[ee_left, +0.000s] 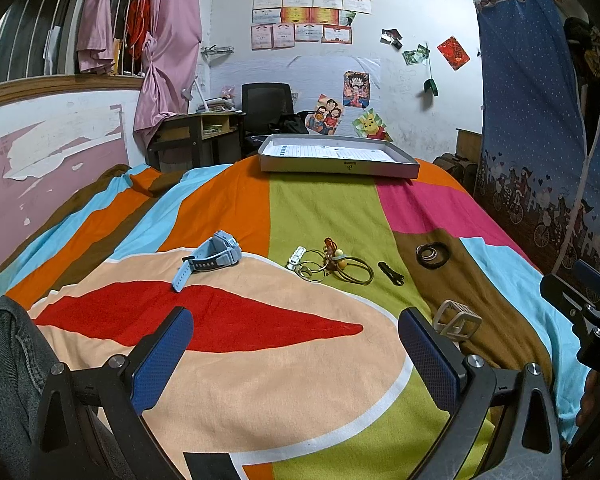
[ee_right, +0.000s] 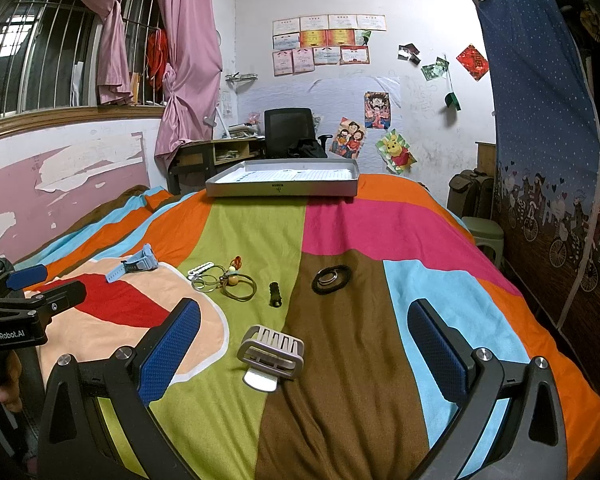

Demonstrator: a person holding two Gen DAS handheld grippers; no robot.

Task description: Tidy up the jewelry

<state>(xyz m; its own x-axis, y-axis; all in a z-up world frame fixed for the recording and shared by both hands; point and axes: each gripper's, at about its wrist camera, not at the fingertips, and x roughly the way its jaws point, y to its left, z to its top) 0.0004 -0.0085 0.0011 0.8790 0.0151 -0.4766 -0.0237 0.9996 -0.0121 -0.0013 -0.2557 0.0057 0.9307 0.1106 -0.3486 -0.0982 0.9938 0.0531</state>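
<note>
Jewelry lies scattered on a colourful bedspread. A light blue watch (ee_left: 210,260) (ee_right: 134,266) rests at the left. Thin rings and hair ties with a bead charm (ee_left: 332,266) (ee_right: 228,278) lie in the middle, beside a small black clip (ee_left: 391,273) (ee_right: 275,294) and a black hair tie with rings (ee_left: 431,255) (ee_right: 331,278). A beige hair claw (ee_left: 458,319) (ee_right: 271,354) lies nearest. A grey shallow box (ee_left: 340,166) (ee_right: 284,189) sits at the far end. My left gripper (ee_left: 296,356) and right gripper (ee_right: 304,354) are open, empty, hovering short of the items.
A desk (ee_right: 216,152) and black office chair (ee_right: 290,132) stand beyond the bed. A blue fabric wardrobe (ee_right: 548,160) lines the right side, with a green stool (ee_right: 484,236) by it. The other gripper shows at each view's edge.
</note>
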